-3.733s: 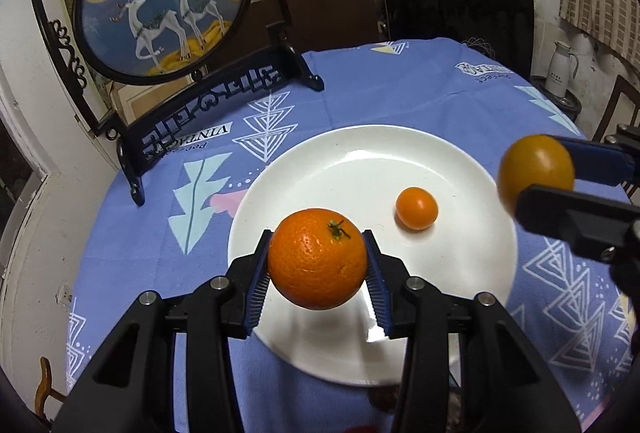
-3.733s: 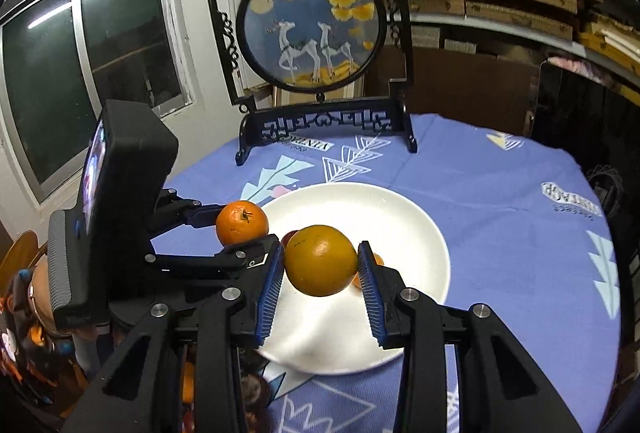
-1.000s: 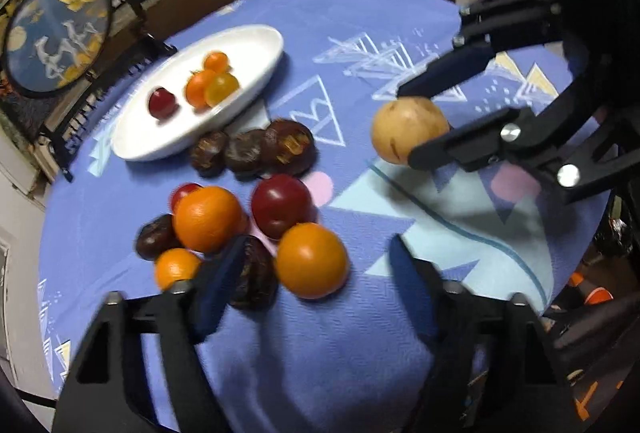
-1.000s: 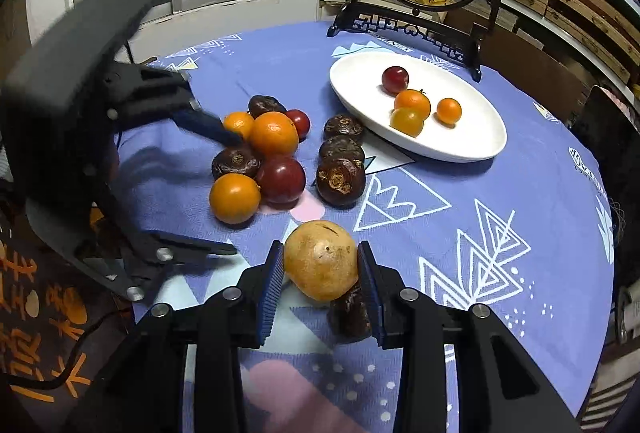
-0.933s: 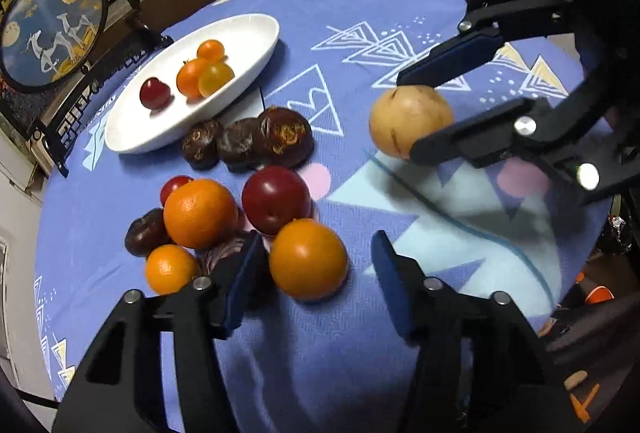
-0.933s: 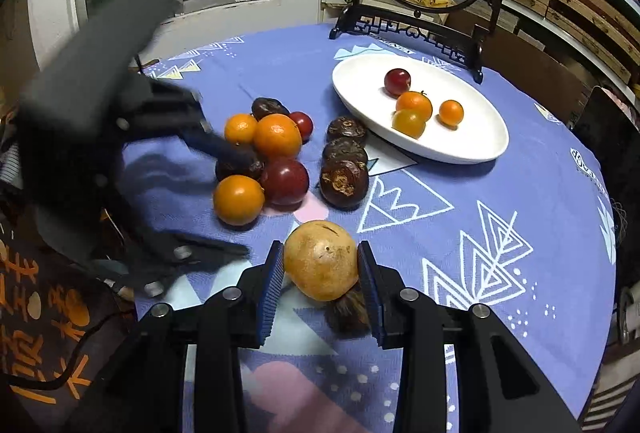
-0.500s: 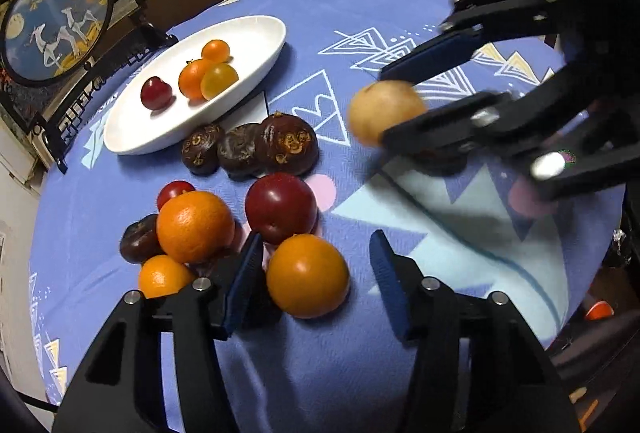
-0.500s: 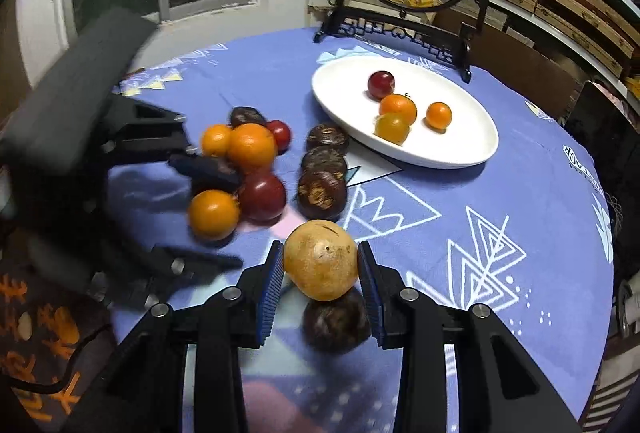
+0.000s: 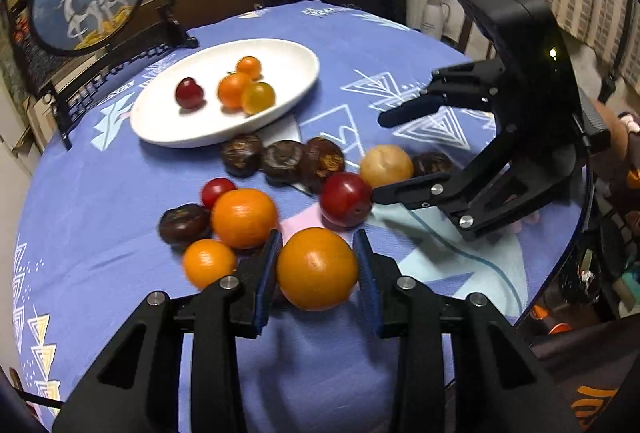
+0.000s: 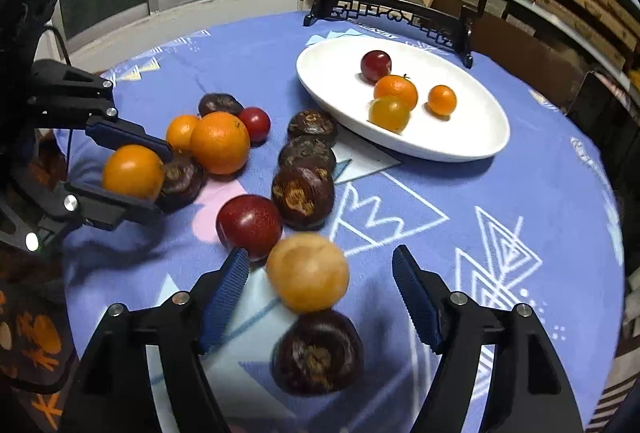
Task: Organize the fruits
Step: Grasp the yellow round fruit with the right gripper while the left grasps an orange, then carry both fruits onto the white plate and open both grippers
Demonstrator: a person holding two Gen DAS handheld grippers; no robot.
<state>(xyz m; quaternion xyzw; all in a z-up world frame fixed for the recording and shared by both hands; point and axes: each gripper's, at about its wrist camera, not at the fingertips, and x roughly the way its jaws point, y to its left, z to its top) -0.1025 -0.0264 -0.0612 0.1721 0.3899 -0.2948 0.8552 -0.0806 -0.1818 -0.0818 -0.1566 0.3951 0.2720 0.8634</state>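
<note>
We hold the orange [image 9: 317, 268] clamped in the left gripper [image 9: 316, 265], over the tablecloth [image 9: 100, 169] near the loose fruit. The right gripper [image 10: 320, 273] stands apart around the tan fruit [image 10: 307, 272]. Both look round, firm and smooth, so we grip across the widest part.

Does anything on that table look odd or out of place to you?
Yes: the pale yellow fruit between the open right fingers is blurred, apparently loose rather than gripped, with a dark fruit just below it. Most fruit sits on the cloth, only four on the plate.
</note>
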